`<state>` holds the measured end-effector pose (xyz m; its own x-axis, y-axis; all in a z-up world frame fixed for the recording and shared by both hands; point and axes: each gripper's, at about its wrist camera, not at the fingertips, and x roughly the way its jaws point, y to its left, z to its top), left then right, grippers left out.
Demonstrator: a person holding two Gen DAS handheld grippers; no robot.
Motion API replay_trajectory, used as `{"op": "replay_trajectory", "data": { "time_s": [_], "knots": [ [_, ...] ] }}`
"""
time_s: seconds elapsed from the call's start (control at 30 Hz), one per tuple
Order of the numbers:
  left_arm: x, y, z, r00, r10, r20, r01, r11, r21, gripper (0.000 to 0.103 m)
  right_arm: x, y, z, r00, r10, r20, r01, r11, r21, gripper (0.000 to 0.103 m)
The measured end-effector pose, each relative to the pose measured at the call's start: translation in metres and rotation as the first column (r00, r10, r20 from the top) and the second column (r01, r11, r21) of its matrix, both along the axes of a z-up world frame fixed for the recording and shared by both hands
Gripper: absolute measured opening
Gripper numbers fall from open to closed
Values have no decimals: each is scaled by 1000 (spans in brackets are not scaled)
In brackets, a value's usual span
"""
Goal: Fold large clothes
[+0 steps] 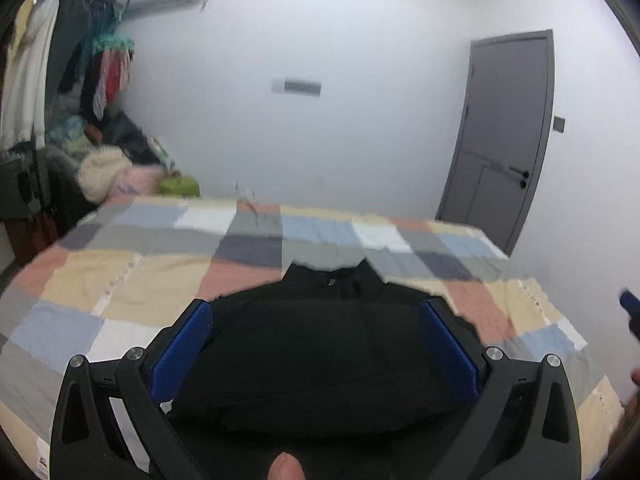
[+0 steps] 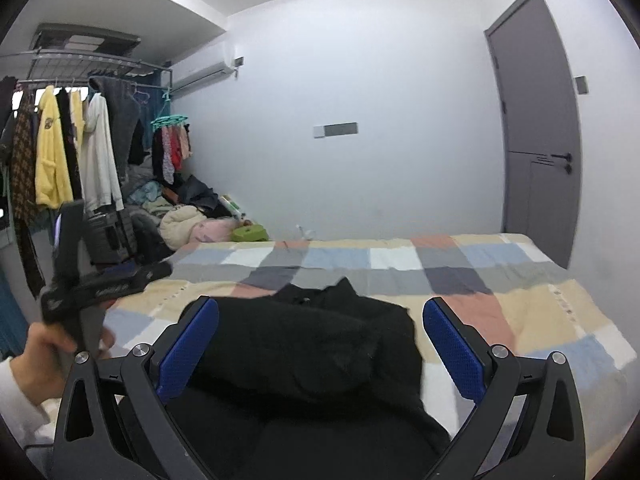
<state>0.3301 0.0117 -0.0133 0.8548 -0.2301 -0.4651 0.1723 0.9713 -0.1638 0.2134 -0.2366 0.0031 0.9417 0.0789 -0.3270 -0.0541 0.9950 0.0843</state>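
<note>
Fingers (image 1: pixel 188 344) of left gripper (image 1: pixel 316 312) spread wide, gripping nothing; right gripper (image 2: pixel 320 316) likewise released. Black garment (image 2: pixel 312 352) lies bunched, partly folded, on the checked bed (image 2: pixel 540 304) beneath both. Advice: pinch one edge each side, lift evenly, lay flat. Clothes rack (image 2: pixel 80 76) left; grey door (image 2: pixel 540 128) right.
</note>
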Motion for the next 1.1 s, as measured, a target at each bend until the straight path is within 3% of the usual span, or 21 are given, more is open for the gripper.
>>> {"op": "replay_trajectory", "data": {
  "time_s": [0.17, 0.33, 0.47, 0.53, 0.67, 0.83, 1.1],
  "knots": [
    [35, 26, -46, 994, 24, -103, -24, 1000, -4, 103, 66, 20, -41, 996, 49, -69, -48, 999, 13, 102],
    [74, 18, -98, 982, 15, -186, -7, 999, 44, 102, 123, 43, -109, 979, 102, -176, -108, 994, -28, 90],
    [101, 10, -138, 975, 2, -222, 18, 996, 90, 103, 164, 47, -164, 954, 90, -287, -99, 995, -14, 79],
    [107, 6, -151, 978, 16, -206, 9, 993, 121, 103, 173, 49, -181, 954, 80, -288, -94, 995, -36, 78],
    [119, -3, -170, 980, 20, -200, 14, 985, 170, 103, 182, 52, -197, 958, 74, -276, -99, 992, -76, 78],
    [133, -1, -186, 973, 24, -229, 10, 989, 147, 103, 198, 51, -210, 952, 71, -297, -104, 990, -100, 80],
    [129, 0, -185, 970, 33, -243, 4, 989, 151, 103, 205, 48, -211, 928, 74, -364, -111, 990, -82, 80]
  ]
}}
